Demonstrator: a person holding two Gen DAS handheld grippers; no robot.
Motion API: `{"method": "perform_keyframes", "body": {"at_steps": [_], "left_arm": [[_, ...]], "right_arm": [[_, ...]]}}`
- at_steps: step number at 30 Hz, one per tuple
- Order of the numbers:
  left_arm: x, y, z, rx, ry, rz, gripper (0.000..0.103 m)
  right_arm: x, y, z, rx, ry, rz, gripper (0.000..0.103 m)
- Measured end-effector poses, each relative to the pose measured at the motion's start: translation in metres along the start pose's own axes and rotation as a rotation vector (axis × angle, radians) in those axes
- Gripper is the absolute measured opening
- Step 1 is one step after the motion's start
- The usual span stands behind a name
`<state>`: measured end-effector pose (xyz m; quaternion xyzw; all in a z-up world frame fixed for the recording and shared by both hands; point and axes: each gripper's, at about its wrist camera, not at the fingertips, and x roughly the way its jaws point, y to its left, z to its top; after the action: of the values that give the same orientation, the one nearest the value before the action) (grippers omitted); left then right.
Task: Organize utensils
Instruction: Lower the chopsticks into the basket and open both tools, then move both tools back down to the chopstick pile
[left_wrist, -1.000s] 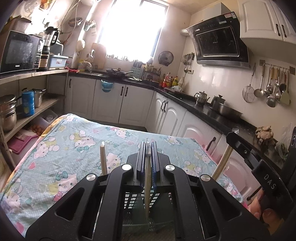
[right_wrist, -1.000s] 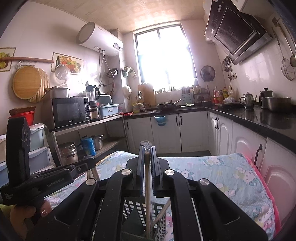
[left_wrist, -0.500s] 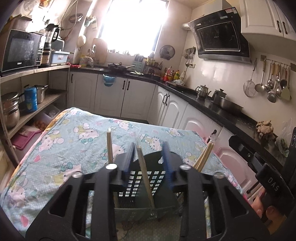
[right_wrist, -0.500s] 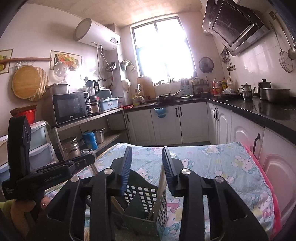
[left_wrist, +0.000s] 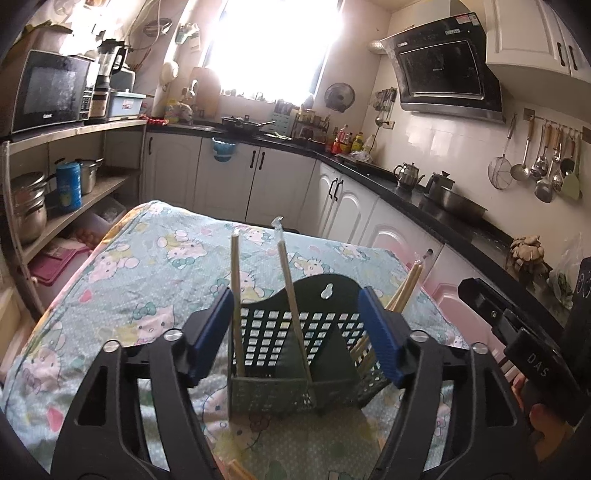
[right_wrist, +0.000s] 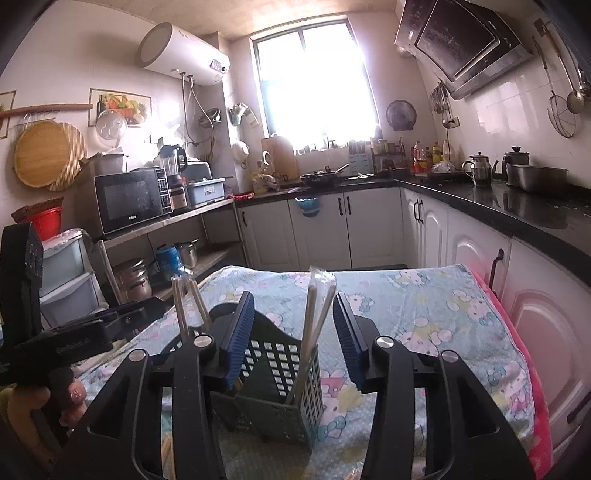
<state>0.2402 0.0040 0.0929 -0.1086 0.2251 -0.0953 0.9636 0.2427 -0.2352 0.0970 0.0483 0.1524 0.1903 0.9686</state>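
Landmark: the dark green utensil basket (left_wrist: 295, 343), standing upright on the cloth-covered surface (left_wrist: 122, 295), its tall perforated back panel on the far side from your left gripper.

Item 1. Your left gripper (left_wrist: 295, 339): jaws spread wide, one blue pad on either side of the basket, gripping nothing. The pads sit just outside the basket's side walls; whether they touch the walls cannot be told.

Item 2. Your right gripper (right_wrist: 293, 343): jaws likewise wide apart and empty, bracketing the basket's (right_wrist: 280, 384) right-hand compartment from above.

Item 3. Wrapped chopsticks (left_wrist: 291, 306), in the basket's left compartment as your left wrist camera sees it, leaning left at the top, the clear wrapper tip above the back panel.

Item 4. A plain chopstick (left_wrist: 236, 295), at the left wall of the same compartment, close to upright.

Item 5. A chopstick bundle (left_wrist: 406, 288), in the basket's right compartment, slanting out to the right over the rim. In the right wrist view this reads as a wrapped pair (right_wrist: 314, 325) standing between your right jaws.

Item 6. More chopsticks (right_wrist: 186, 306), seen in the right wrist view, rising from the basket's far-left side, behind your right gripper's left finger.

Item 7. The cloth on the surface: pale blue with a cartoon cat print, the basket standing near the edge closest to you.
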Motion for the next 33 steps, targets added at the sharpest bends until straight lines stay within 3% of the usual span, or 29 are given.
{"method": "perform_keyframes", "body": {"at_steps": [7, 12, 33], "left_arm": [[-0.014, 0.006, -0.010, -0.019, 0.011, 0.020, 0.087], [-0.024, 0.013, -0.018, -0.034, 0.014, 0.035, 0.091], [-0.059, 0.031, -0.056, -0.068, 0.025, 0.076, 0.091]], "right_arm": [[-0.009, 0.002, -0.009, -0.001, 0.038, -0.003, 0.052], [-0.015, 0.004, -0.015, 0.000, 0.068, 0.006, 0.060], [-0.041, 0.031, -0.050, -0.074, 0.162, 0.051, 0.067]]}}
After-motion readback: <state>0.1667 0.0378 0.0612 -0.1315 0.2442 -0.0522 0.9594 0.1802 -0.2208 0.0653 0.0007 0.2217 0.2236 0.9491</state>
